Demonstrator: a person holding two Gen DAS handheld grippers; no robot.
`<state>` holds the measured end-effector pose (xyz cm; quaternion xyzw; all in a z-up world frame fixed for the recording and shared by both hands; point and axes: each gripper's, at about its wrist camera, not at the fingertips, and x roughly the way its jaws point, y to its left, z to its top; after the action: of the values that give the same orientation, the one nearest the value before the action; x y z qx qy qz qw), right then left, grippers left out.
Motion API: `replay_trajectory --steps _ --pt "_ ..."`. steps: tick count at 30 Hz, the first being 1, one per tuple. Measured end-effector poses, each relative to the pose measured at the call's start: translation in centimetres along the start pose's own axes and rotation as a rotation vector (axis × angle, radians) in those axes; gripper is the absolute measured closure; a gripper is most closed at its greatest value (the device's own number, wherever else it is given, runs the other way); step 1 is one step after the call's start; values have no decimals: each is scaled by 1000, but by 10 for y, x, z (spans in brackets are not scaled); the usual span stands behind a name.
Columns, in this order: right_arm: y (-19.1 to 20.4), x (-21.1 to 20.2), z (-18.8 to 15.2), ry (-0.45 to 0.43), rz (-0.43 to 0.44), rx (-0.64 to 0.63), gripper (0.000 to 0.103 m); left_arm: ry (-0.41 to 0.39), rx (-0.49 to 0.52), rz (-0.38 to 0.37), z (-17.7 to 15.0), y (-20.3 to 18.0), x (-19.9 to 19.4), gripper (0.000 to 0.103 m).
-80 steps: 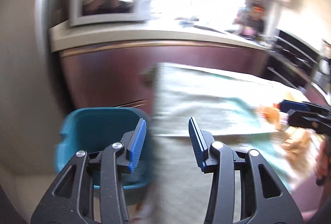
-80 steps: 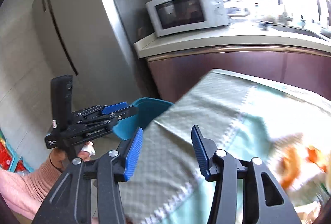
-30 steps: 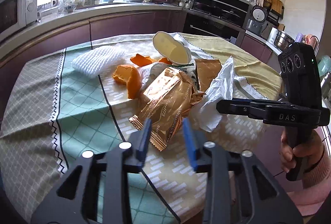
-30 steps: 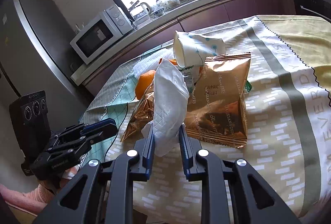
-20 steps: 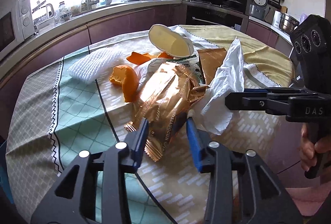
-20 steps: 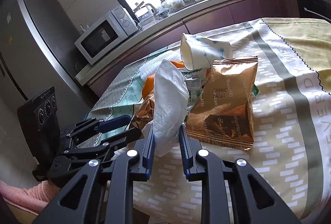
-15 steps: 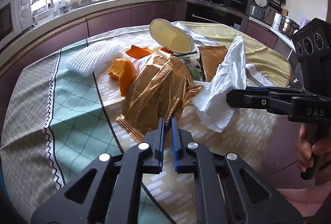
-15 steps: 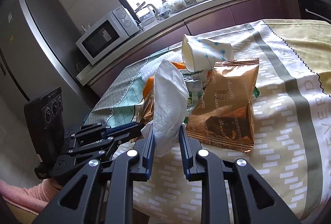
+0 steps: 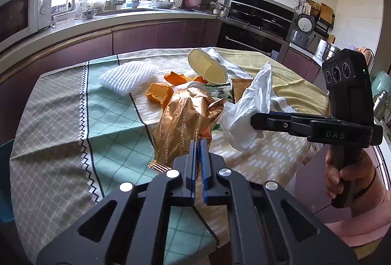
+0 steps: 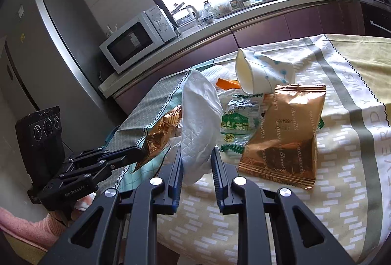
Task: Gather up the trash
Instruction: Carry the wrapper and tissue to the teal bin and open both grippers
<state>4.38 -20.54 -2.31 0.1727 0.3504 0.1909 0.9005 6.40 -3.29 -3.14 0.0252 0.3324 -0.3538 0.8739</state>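
Note:
My left gripper (image 9: 198, 144) is shut on the near edge of a crumpled gold snack wrapper (image 9: 185, 123), lifted off the tablecloth; it also shows in the right wrist view (image 10: 160, 135). My right gripper (image 10: 196, 155) is shut on a white paper napkin (image 10: 200, 123), held upright above the table; the napkin also shows in the left wrist view (image 9: 251, 106). Left on the table are a second gold wrapper (image 10: 286, 133), a green-white plastic wrapper (image 10: 237, 123), a tipped paper cup (image 10: 264, 74), orange peels (image 9: 158, 93) and a white foam net (image 9: 127, 75).
The table carries a green, grey and yellow tablecloth (image 9: 73, 118). A teal bin's rim (image 9: 5, 167) shows at the table's left edge. Kitchen counter with a microwave (image 10: 136, 40) runs behind; a fridge (image 10: 48, 49) stands to the left.
My left gripper closed on the gold wrapper's edge and lifted it. My right gripper kept holding the napkin almost still.

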Motion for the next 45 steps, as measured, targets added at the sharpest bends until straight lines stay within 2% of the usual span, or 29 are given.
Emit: replay_trajectory --steps 5,11,19,25,29,35,45 --pt "20 11 6 12 39 -39 82 -36 -24 38 -7 16 -34 99" --pt "54 40 14 51 108 -108 82 -91 -66 118 -10 46 -73 99" --pt "110 85 34 110 211 -214 82 -154 -151 276 -17 102 -122 99" --pt "163 126 52 163 292 -300 82 -183 -233 423 -26 162 -158 99" --pt "196 160 57 210 330 -343 82 -171 -283 505 -35 205 -171 99" --pt "234 215 55 283 336 -377 82 -133 -350 580 -49 261 -172 99" --pt "260 291 47 402 282 -375 81 -47 -419 603 -68 320 -146 99"
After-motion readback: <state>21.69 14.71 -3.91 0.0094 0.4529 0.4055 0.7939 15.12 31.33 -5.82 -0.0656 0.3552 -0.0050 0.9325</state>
